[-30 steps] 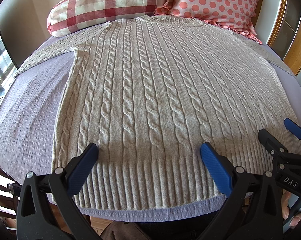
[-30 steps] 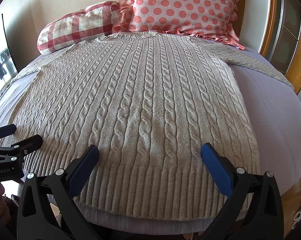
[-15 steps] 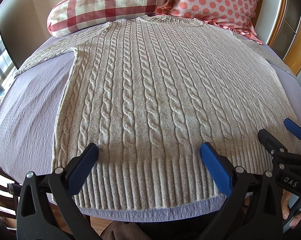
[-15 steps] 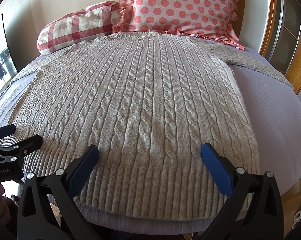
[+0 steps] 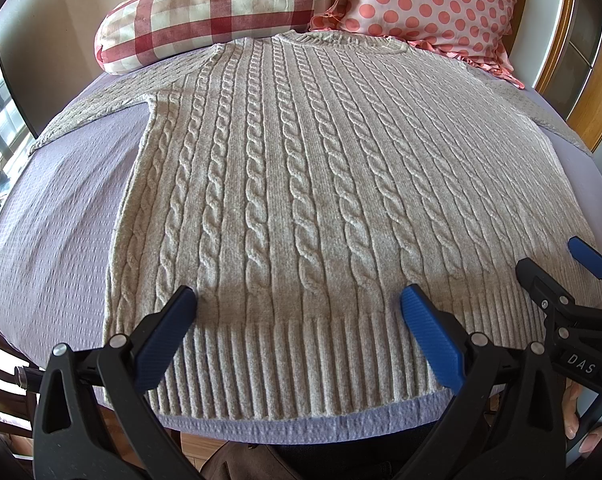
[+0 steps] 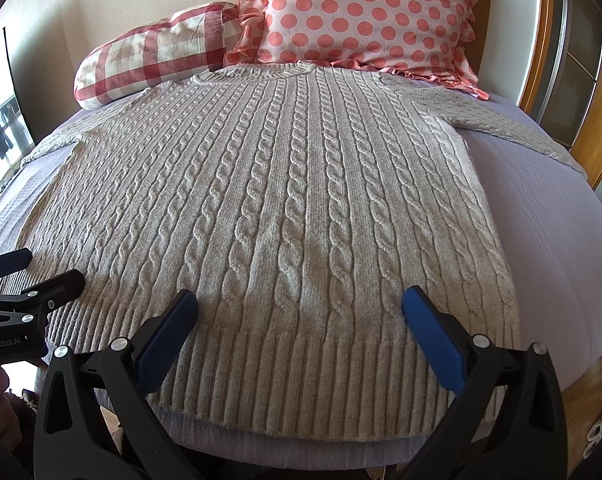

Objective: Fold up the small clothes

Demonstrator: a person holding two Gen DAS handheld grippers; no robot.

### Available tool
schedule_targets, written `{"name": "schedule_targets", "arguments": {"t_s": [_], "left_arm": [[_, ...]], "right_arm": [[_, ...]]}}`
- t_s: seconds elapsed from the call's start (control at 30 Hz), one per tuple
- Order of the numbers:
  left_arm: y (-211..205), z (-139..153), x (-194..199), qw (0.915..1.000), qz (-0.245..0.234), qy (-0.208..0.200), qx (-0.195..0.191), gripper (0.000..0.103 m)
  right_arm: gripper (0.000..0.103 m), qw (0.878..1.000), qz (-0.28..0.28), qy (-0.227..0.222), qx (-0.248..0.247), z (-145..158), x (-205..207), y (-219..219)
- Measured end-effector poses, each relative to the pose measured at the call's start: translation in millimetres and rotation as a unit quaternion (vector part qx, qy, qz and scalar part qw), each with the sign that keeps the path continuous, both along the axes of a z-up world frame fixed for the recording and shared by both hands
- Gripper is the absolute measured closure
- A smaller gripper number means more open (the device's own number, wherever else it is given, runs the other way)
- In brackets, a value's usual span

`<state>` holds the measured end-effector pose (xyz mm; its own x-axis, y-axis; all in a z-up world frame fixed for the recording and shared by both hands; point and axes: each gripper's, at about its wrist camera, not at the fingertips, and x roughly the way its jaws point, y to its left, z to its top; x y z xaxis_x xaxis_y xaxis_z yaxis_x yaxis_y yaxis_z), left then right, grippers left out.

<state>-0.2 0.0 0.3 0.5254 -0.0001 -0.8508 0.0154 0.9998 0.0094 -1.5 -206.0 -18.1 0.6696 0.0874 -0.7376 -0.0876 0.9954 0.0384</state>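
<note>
Lying flat and face-up across the lavender bedspread point(image 5: 61, 216), hem nearest, neck toward the gingham bolster point(image 5: 205, 12) and polka-dot pillow point(image 6: 365, 20): cable-knit sweater point(image 5: 301, 184), sleeves spread to both sides. Hovering over the ribbed hem point(image 6: 301, 372), left gripper point(image 5: 299, 308) and right gripper point(image 6: 300, 308), fingers point(image 5: 163, 340) spread wide, gripping nothing. Changing from a second back: nothing, neither cloth nor grippers shifting. Folding likely not yet begun; probably lining up for a first grasp.
</note>
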Motion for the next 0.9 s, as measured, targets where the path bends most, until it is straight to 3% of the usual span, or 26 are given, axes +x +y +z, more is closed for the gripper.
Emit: {"name": "schedule_targets", "arguments": {"t_s": [0.17, 0.27, 0.33, 0.4, 0.47, 0.57, 0.7, 0.73, 0.8, 0.9], "left_arm": [[0, 0, 0, 1.0000, 0.000, 0.000, 0.000, 0.002], [0, 0, 0, 1.0000, -0.003, -0.001, 0.001, 0.002], [0, 0, -1, 0.9999, -0.008, -0.007, 0.003, 0.002], [0, 4, -1, 0.9998, -0.015, -0.015, 0.004, 0.002], [1, 7, -1, 0.9996, -0.025, -0.012, 0.002, 0.002], [12, 13, 10, 0.9989, -0.036, -0.023, -0.019, 0.002], [36, 38, 24, 0.9937, -0.021, -0.104, -0.037, 0.002], [42, 44, 28, 0.9911, -0.012, -0.127, -0.038, 0.002], [57, 53, 38, 0.9863, 0.002, -0.158, -0.048, 0.002], [78, 60, 52, 0.9818, 0.024, -0.172, -0.076, 0.002]], "right_arm": [[0.001, 1.000, 0.000, -0.002, 0.000, 2, 1, 1], [0.001, 0.999, 0.014, -0.028, 0.006, 2, 0, -1], [0.001, 0.998, 0.043, -0.043, 0.034, 5, 2, -11], [0.001, 0.992, 0.052, -0.048, 0.100, 20, 10, -39], [0.001, 0.987, 0.023, -0.068, 0.143, 41, 23, -75], [0.001, 0.979, -0.074, -0.102, 0.159, 70, 53, -150], [0.003, 0.953, -0.211, -0.098, 0.192, 81, 107, -262], [0.008, 0.943, -0.247, -0.094, 0.202, 78, 122, -289], [0.038, 0.924, -0.304, -0.077, 0.218, 68, 149, -338], [0.062, 0.884, -0.388, -0.056, 0.254, 41, 177, -402]]}}
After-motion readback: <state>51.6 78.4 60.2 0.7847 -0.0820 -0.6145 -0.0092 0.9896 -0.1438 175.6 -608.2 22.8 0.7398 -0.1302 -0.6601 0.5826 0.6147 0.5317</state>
